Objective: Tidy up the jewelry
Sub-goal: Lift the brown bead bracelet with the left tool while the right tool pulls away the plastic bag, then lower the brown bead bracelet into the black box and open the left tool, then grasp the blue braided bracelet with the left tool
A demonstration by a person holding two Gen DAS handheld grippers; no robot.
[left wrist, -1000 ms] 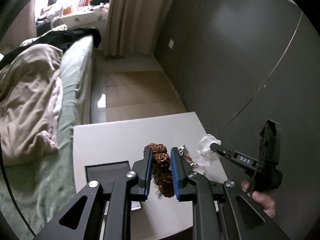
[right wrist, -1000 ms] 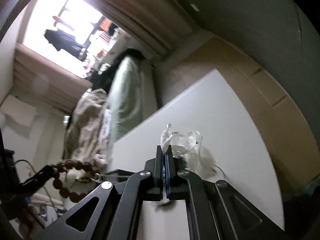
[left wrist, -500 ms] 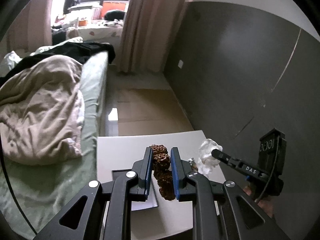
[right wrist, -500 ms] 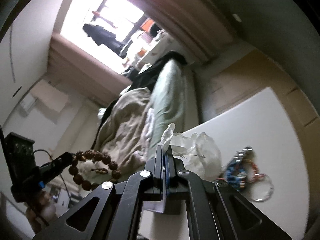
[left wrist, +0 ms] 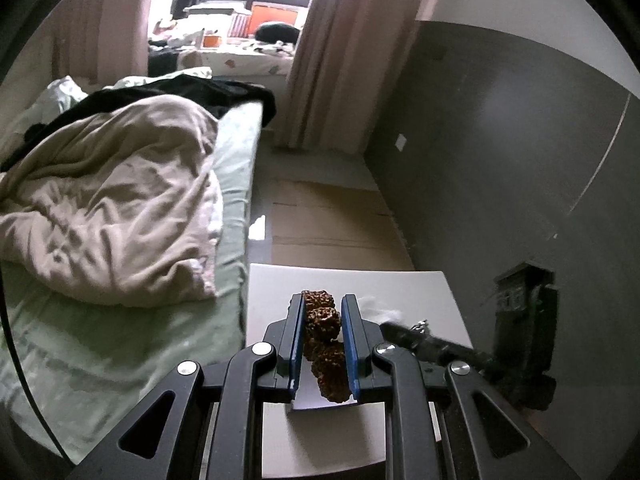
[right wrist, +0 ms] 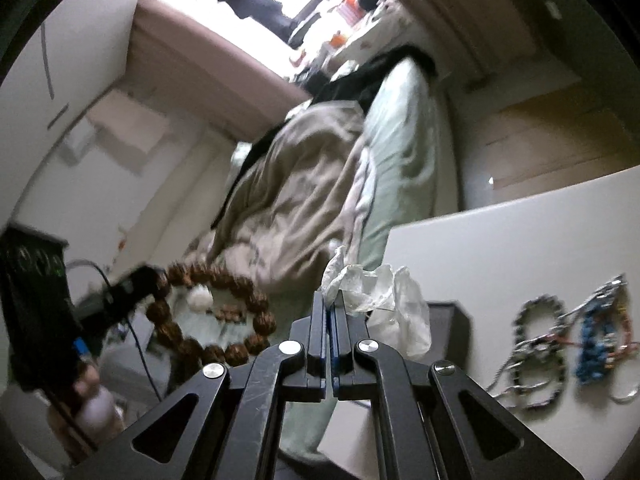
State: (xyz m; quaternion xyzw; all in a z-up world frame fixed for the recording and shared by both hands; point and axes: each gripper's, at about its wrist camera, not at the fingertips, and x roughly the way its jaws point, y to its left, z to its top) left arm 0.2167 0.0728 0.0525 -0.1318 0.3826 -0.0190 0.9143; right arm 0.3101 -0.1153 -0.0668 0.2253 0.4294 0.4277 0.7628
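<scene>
My left gripper [left wrist: 320, 312] is shut on a brown bead bracelet [left wrist: 322, 340] and holds it above the white table [left wrist: 360, 284]. The bracelet hangs as a full ring in the right wrist view [right wrist: 208, 316], held by the left gripper [right wrist: 136, 284] at the left. My right gripper [right wrist: 330, 304] is shut on a clear plastic bag [right wrist: 384, 300], lifted above the table [right wrist: 520, 248]. Several bracelets, one silver [right wrist: 536, 352] and one blue [right wrist: 600, 340], lie on the table at the right. The right gripper shows blurred in the left wrist view [left wrist: 400, 332].
A dark flat box [right wrist: 448, 320] lies on the table behind the bag. A bed with a beige blanket [left wrist: 108, 200] runs along the table's left side. A grey wall [left wrist: 520, 160] stands at the right, with cardboard sheets [left wrist: 332, 224] on the floor beyond the table.
Both grippers have risen from the table and tilted up. The right gripper lifted the bag, uncovering the bracelets on the table. The left gripper still holds the bead bracelet.
</scene>
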